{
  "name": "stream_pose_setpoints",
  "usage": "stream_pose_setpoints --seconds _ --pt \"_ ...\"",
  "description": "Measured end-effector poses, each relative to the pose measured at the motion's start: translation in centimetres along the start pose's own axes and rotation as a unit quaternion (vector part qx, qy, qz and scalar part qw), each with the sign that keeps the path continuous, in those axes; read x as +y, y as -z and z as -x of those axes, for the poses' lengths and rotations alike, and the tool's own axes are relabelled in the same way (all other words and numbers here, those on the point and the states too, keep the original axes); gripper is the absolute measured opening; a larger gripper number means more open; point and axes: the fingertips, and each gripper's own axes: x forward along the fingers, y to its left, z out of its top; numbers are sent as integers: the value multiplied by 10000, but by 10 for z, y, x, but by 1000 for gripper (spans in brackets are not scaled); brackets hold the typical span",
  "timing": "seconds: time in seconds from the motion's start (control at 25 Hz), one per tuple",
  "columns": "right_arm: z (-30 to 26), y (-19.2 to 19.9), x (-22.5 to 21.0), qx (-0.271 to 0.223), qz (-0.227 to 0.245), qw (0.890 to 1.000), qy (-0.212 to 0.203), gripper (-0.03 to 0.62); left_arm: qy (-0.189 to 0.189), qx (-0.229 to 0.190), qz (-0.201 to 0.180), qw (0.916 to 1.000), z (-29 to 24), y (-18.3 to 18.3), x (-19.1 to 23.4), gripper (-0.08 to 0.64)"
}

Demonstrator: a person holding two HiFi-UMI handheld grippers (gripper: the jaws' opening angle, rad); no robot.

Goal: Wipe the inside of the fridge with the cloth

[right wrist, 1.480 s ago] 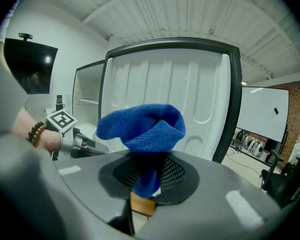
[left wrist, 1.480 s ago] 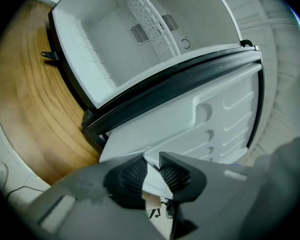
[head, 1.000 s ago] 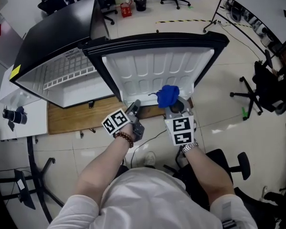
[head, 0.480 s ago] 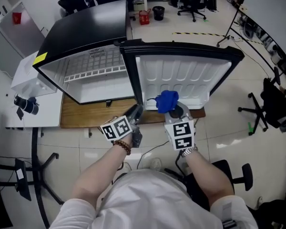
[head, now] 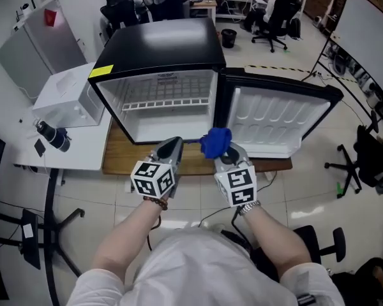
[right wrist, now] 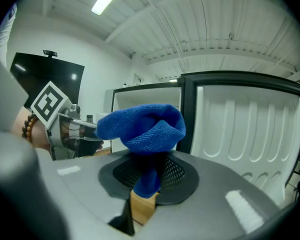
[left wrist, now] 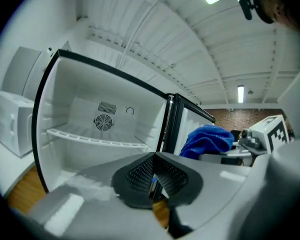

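Note:
A black mini fridge (head: 159, 50) stands open, its white inside (head: 169, 107) bare but for a wire shelf (left wrist: 90, 136); the door (head: 274, 120) hangs out to the right. My right gripper (head: 226, 150) is shut on a bunched blue cloth (head: 215, 142) in front of the door hinge. The cloth (right wrist: 142, 126) bulges above the right gripper (right wrist: 149, 179). My left gripper (head: 169, 148) is level beside it, just before the compartment's bottom edge. The left gripper (left wrist: 154, 184) has just been closing and is shut, with nothing between the jaws.
The fridge rests on a low wooden platform (head: 121, 155). A white box-shaped appliance (head: 70, 97) sits on a white table at its left, with a small black device (head: 51, 134) on that table. Office chairs (head: 364, 152) stand at the right; seated people are at desks behind.
Both grippers have risen and shifted left, from in front of the door to the compartment's opening. The left gripper has rolled so its marker cube faces up, and its jaws have closed.

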Motion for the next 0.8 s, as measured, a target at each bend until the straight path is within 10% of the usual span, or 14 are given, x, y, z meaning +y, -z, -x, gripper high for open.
stream_pose_setpoints --seconds 0.28,0.8 --pt "-20 -26 60 -148 -41 9998 -82 66 147 -59 -892 9959 45 -27 21 0" --pt "-32 -44 115 -231 8 9997 0 64 307 -64 -1171 9926 84 -32 46 0"
